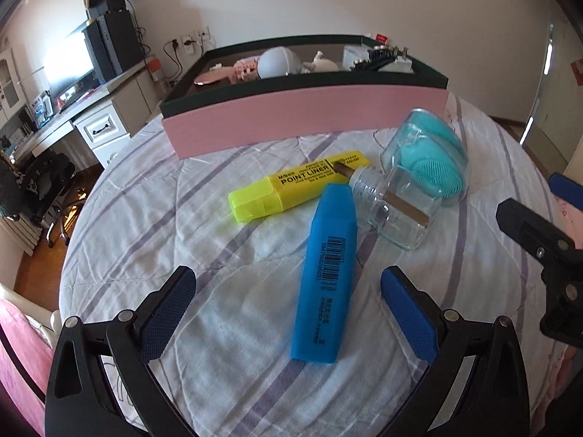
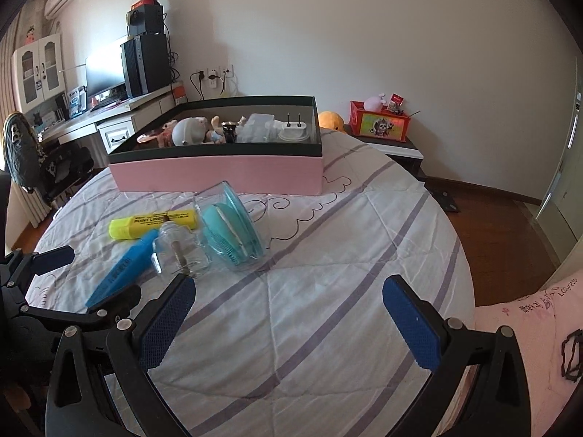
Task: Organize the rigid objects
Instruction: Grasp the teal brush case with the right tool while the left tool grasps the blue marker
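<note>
Left wrist view: we find the left gripper with its fingers spread wide and holding nothing. Between them, on the quilted bed, lies the blue highlighter, barcode side up, its cap end pointing away towards the box. The yellow highlighter lies crosswise beyond it, and the clear glass bottle lies on its side just beside the blue cap, touching or nearly so; we cannot tell which. The teal silicone brush in its clear case rests behind the bottle. We judge both highlighters light, stiff plastic with flat faces, best taken across the mid-body. The right gripper's fingers intrude at the right edge.

Right wrist view: the right gripper stands equally wide open and empty over bare quilt, with the four loose items ahead and to its left. The bottle we judge the fragile, slippery piece: smooth glass, prone to roll, best gripped across its squarish body and not the threaded neck. The cased brush leans tilted on its edge; its rounded clear shell looks slick, so a grip across the flat faces seems safest. The box, already part filled, sits at the far side of the bed
</note>
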`<state>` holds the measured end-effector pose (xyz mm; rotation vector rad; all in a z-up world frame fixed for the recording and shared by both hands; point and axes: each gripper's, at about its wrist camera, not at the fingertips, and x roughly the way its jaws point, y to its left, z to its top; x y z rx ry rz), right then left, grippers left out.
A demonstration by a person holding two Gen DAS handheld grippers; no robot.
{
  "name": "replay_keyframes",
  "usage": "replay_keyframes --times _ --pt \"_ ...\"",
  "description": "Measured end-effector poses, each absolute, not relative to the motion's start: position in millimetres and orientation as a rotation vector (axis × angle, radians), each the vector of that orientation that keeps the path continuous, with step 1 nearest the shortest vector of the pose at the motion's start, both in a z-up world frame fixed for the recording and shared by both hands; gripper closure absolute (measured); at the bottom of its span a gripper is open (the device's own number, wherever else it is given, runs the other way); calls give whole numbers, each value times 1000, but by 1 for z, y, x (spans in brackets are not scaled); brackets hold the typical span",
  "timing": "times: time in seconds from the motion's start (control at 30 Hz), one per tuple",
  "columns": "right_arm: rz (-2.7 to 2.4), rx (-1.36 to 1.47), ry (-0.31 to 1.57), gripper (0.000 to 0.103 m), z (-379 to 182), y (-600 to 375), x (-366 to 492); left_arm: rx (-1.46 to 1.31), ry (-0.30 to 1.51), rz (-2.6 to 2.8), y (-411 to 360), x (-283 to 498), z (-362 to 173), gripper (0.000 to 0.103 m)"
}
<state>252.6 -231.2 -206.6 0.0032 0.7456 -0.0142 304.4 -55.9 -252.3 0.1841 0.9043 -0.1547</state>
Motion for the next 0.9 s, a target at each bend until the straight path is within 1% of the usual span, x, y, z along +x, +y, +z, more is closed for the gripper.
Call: replay_keyframes --times 0.07,0.13,0.17,0.2,0.23,0.27,0.3,0.33,0.4,0.47,0.57,0.6,0.63,0.7,0.73,0.8,0.87,0.9 --pt "-25 -22 771 0 -212 -234 263 159 910 -169 -56 309 -254 3" --pt "-22 -53 806 0 -217 -234 274 148 918 -183 -55 314 -255 12" --pt "-7 -66 828 0 -221 -233 281 136 922 -198 -53 316 -254 13" --pt "2 -75 842 0 -224 -232 285 126 921 -209 -52 317 -254 19" --pt "15 -81 848 0 -225 -230 290 121 915 -212 -50 319 -252 31" --pt "32 -88 853 0 -227 -227 294 112 906 -214 -47 319 -249 38" --pt "47 -97 862 0 -228 -224 298 109 902 -213 -45 319 -248 49" --pt "57 -108 866 0 -228 -222 302 118 900 -208 -42 320 -247 57" --pt "81 -125 870 0 -229 -217 310 128 893 -202 -38 320 -246 64" --pt "104 -133 870 2 -228 -213 318 123 889 -203 -34 320 -245 66" --pt "168 -138 882 12 -229 -207 330 114 883 -189 -29 316 -245 68" --pt "195 -137 886 24 -230 -204 332 101 886 -195 -28 316 -246 68" --pt "222 -136 897 43 -232 -201 334 85 887 -201 -25 317 -246 68" --pt "254 -142 904 57 -233 -195 335 71 892 -205 -22 319 -246 65" --pt "270 -145 903 66 -233 -193 335 71 892 -206 -23 320 -246 65" --pt "286 -146 899 66 -233 -190 334 73 898 -218 -24 322 -247 63" --pt "291 -136 895 66 -233 -191 331 78 899 -222 -26 324 -247 63" --pt "293 -124 892 66 -232 -192 328 79 897 -222 -26 325 -247 68"
